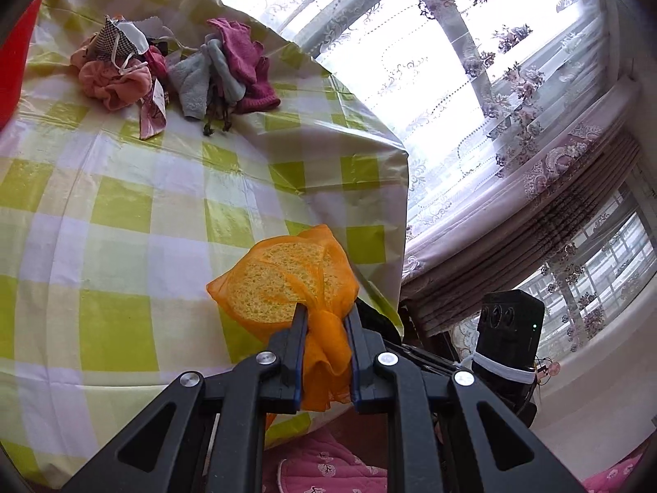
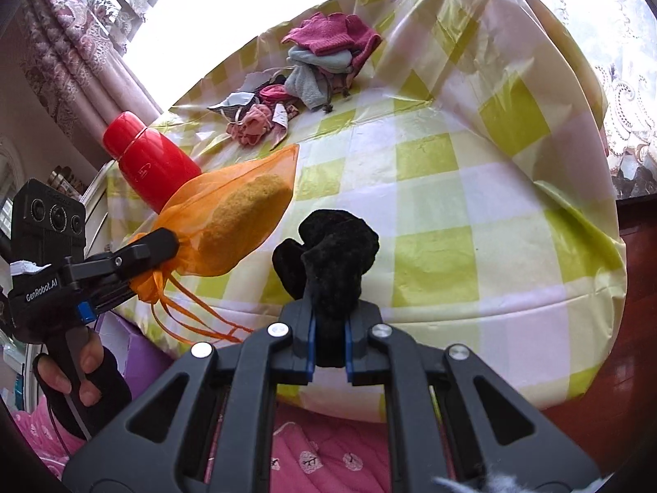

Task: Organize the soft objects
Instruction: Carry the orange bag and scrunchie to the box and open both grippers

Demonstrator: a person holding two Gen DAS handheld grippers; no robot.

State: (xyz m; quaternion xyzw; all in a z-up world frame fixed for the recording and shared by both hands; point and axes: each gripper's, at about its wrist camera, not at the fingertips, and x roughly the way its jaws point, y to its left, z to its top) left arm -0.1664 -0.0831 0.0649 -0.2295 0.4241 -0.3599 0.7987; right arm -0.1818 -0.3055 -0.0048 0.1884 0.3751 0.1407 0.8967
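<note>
Sheer floral curtains [image 1: 513, 82] over bright windows fill the background, with a heavier patterned drape [image 2: 78, 53] to one side. Below them, a table draped in a green-and-white checked plastic cloth [image 1: 123, 213] takes up most of both views.

At the far side of the table lies a heap of soft items [image 1: 172, 65]: a magenta knitted piece on top, a pale grey-blue cloth beneath it, a peach-pink scrunched fabric, a checked black-and-white piece and a white face mask, all touching or overlapping.

A red bottle [image 2: 148, 160] stands on the table near its left edge in the right wrist view, tilted by the lens, just behind the orange bag.

An orange mesh drawstring bag [image 1: 287, 283] holding a yellow sponge is lifted over the near edge of the table. The left gripper [image 1: 326, 328] is clenched on the bag's gathered neck, with the sponge end pointing away from the fingers and thin orange drawstrings [image 2: 193, 312] trailing down. A person's hand [image 2: 78, 374] in a dark sleeve holds this gripper's handle.

The right gripper [image 2: 330, 345] is clamped on a black velvety scrunchie [image 2: 332, 254], which stands up from between its blue-padded fingers, raised above the near part of the table, just right of the orange bag.

Pink quilted fabric [image 2: 324, 452] with a small pattern shows below the table edge.
</note>
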